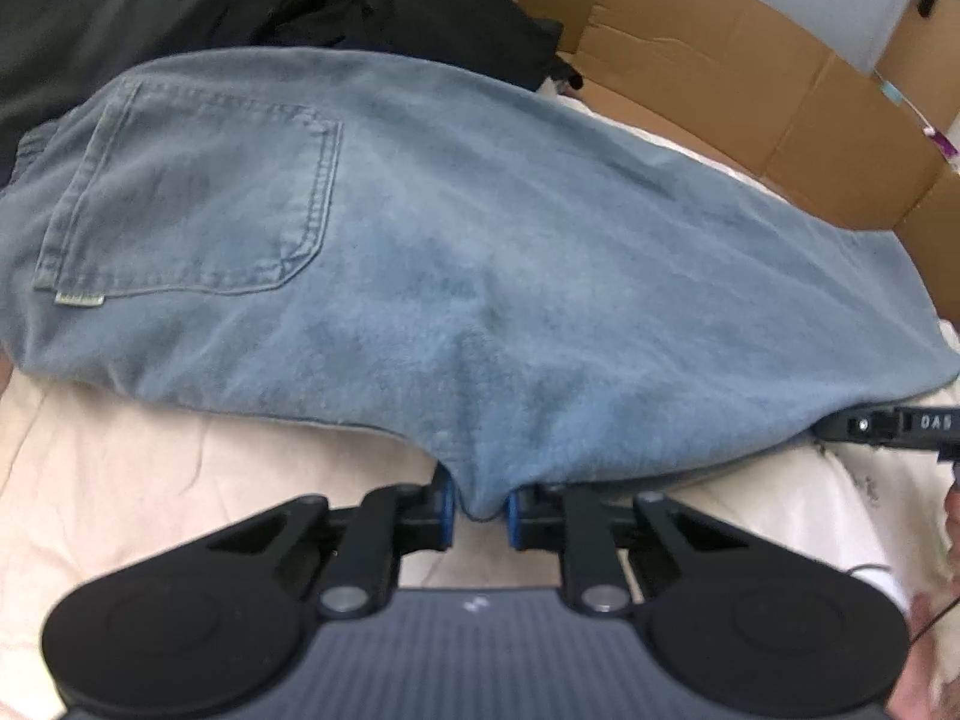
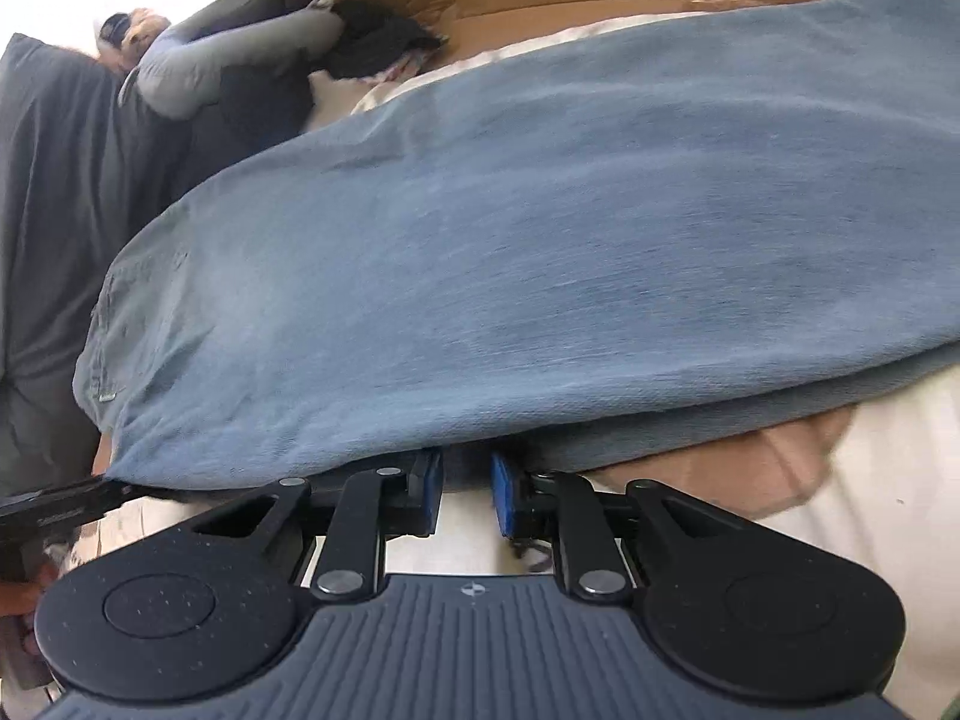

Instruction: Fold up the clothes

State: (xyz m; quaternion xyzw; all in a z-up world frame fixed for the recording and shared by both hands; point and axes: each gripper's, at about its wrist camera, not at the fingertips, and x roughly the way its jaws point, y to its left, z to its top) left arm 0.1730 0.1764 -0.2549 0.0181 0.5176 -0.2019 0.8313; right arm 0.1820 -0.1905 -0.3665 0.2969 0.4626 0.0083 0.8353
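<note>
Faded blue denim jeans (image 1: 456, 252) lie on cream bedsheet (image 1: 150, 480). Left gripper (image 1: 480, 507) pinches jeans' near edge; right gripper (image 2: 467, 492) sits parted w/ hem overhanging. Brown cardboard box (image 1: 750, 78) behind, contents unclear.

"DAS" in white letters on black right tool (image 1: 900, 426); jeans pocket tag (image 1: 79, 299) unreadable.

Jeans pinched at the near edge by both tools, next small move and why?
Probably lift both tools together and carry the near edge away over the jeans. The left tool pinches a bunched bit of hem; the right tool sits at the same edge under the denim, its grip less clear. The jeans lie flat on the white sheet.
</note>
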